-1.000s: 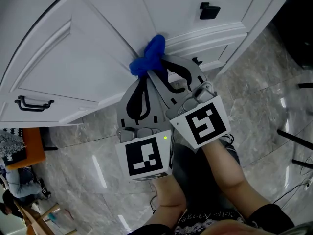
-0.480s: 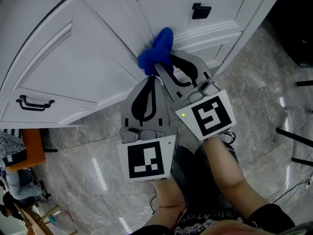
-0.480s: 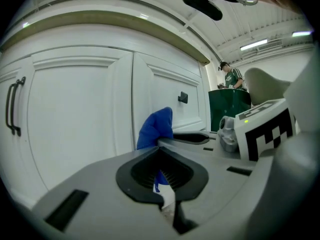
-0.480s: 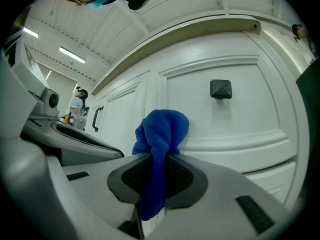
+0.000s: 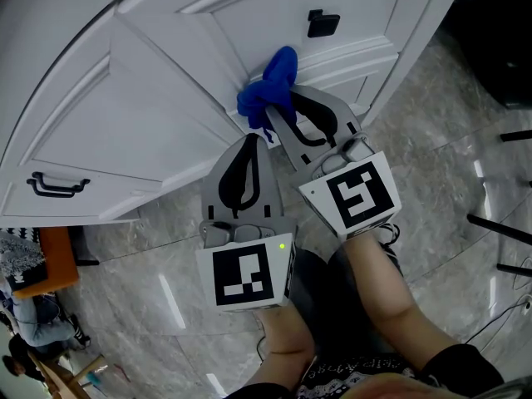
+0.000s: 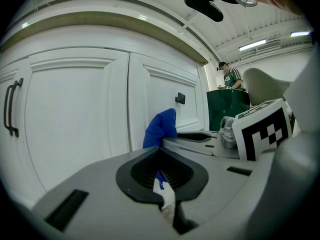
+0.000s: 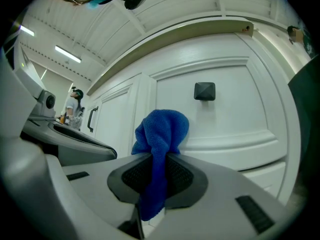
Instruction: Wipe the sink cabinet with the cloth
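A bunched blue cloth (image 5: 270,90) presses against the white sink cabinet (image 5: 150,115), at the seam between two door panels. My right gripper (image 5: 272,121) is shut on it; in the right gripper view the cloth (image 7: 162,129) hangs down through the closed jaws of that gripper (image 7: 159,176), below a black square knob (image 7: 204,91). My left gripper (image 5: 252,142) sits just beside and below the cloth, jaws shut, not holding it. In the left gripper view the left gripper (image 6: 161,154) has only a small white and blue scrap at its seam, with the cloth (image 6: 161,128) beyond.
A black bar handle (image 5: 48,186) is on the left door and a black knob (image 5: 322,23) on the upper right panel. Grey marble floor (image 5: 432,156) runs below. Black stand legs (image 5: 503,227) lie at the right, an orange object (image 5: 41,260) at the left. A person (image 6: 229,76) stands far off.
The right gripper has slid the cloth up and to the right along the cabinet, closer to the black knob. The left gripper has followed alongside it.
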